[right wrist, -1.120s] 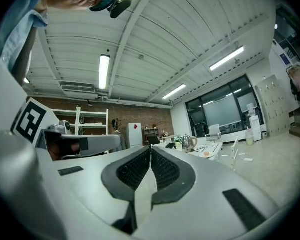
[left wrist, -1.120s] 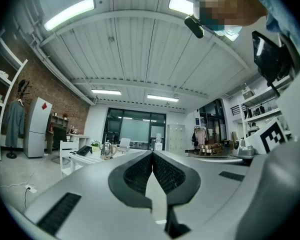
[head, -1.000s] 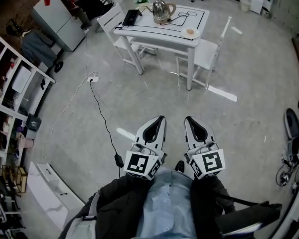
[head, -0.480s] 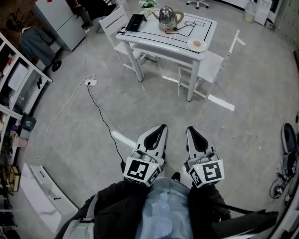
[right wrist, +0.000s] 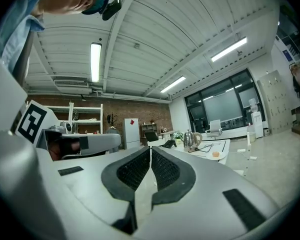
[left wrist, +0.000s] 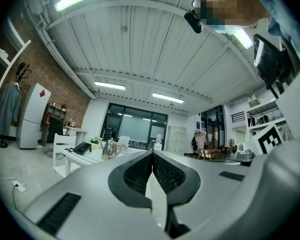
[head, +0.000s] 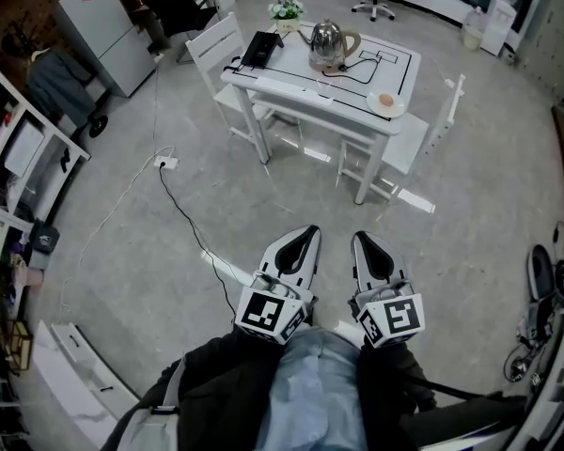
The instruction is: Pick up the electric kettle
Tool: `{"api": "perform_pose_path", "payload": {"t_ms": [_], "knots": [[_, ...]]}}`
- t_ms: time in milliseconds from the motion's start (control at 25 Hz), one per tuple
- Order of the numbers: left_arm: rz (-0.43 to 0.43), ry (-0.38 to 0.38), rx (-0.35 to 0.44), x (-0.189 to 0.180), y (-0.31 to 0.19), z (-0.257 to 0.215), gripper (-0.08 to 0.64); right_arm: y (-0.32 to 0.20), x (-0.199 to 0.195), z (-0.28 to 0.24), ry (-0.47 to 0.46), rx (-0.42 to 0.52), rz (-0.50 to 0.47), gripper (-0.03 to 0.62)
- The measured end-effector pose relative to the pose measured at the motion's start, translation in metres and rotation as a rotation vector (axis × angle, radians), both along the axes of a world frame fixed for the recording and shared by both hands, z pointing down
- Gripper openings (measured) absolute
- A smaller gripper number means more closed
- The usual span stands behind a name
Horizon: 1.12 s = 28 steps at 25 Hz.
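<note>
Far across the floor, at the top of the head view, the kettle [head: 331,45] stands upright on the white table [head: 296,81], toward its far edge, with a cord [head: 371,61] trailing from it over the tabletop; a black device [head: 258,49] lies at the table's left end, a pot of flowers [head: 287,9] just behind it; a plate [head: 386,101] with something orange on it sits near the right corner; one chair [head: 216,43] stands at the table's left side and another at its right; a black cable [head: 183,216] runs over the grey floor from a socket strip [head: 166,162] toward the person; low in that view, close to the person's body, the left gripper [head: 304,235] and the right gripper [head: 365,239] lie side by side, both pointing toward the table and well apart from the kettle; each has its jaws pressed together with nothing between them; the left gripper view shows the kettle [left wrist: 109,148] small and distant, left of the closed tips [left wrist: 152,153]; the right gripper view shows it [right wrist: 190,140] right of its tips [right wrist: 150,148].
</note>
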<state>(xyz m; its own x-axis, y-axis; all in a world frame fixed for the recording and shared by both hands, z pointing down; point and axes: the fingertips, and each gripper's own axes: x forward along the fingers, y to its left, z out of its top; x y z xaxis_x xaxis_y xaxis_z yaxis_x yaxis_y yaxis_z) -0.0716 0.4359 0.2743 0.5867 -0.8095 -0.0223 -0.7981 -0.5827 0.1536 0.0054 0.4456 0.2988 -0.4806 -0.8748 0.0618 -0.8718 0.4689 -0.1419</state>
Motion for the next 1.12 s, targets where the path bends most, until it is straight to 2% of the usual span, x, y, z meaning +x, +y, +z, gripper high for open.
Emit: {"api": "perform_pose_path", "payload": {"t_ms": [400,560,1000,1120], "knots": [[0.017,0.031,0.032,-0.031,-0.040,-0.007,0.009,-0.038,-0.033,-0.008,0.009,0.017,-0.007,0.018],[0.030,0.032,-0.018,-0.028,-0.048,0.005,0.009,-0.045,-0.030,0.002,0.008,-0.004,0.005,0.018],[0.031,-0.015,-0.045,-0.005,-0.089,0.017,0.009,-0.088,-0.008,0.011,-0.027,-0.021,0.017,0.018],[0.029,-0.028,-0.073,0.003,-0.108,0.029,0.009,-0.107,0.001,0.021,-0.033,-0.038,0.021,0.018]]}}
